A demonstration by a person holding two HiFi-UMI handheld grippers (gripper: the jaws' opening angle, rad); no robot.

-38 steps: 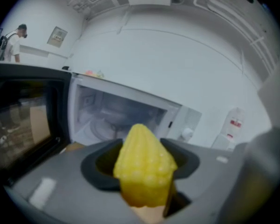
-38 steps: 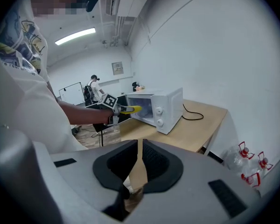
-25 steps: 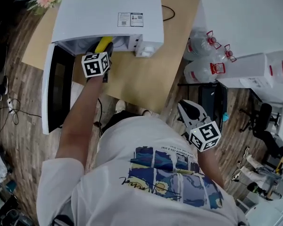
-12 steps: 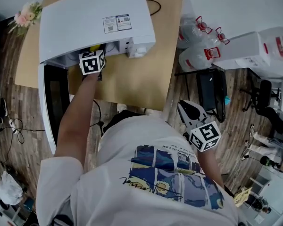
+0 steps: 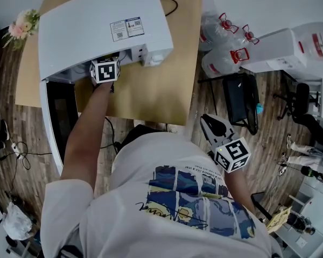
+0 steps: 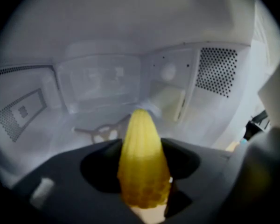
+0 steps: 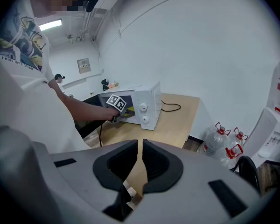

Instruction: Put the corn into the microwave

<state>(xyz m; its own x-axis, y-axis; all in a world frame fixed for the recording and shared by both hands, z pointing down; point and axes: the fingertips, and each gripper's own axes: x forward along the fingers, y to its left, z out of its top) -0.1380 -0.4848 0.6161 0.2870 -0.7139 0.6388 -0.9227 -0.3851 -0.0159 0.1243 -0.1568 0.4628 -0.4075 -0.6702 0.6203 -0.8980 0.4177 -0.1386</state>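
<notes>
The yellow corn cob (image 6: pixel 142 162) sits between the jaws of my left gripper (image 6: pixel 140 154), tip pointing into the white microwave cavity (image 6: pixel 102 78). The jaws are shut on it. In the head view the left gripper (image 5: pixel 106 70) reaches into the mouth of the microwave (image 5: pixel 97 20); its tips and the corn are hidden under the oven's top. The microwave door (image 5: pixel 56 122) hangs open at the left. My right gripper (image 5: pixel 212 127) stays low beside the person's body, off the table, its jaws (image 7: pixel 141 164) shut with nothing between them.
The microwave stands on a wooden table (image 5: pixel 151 90) with a black cable (image 5: pixel 169 4) behind it. Water bottles (image 5: pixel 226 42) and a black chair (image 5: pixel 242 104) stand right of the table. Flowers (image 5: pixel 21 26) sit at the far left corner. A turntable hub (image 6: pixel 102 133) lies on the oven floor.
My left gripper has pushed further into the microwave; the corn, visible at the opening earlier, is now hidden under the oven's top in the head view. The right gripper has stayed put.
</notes>
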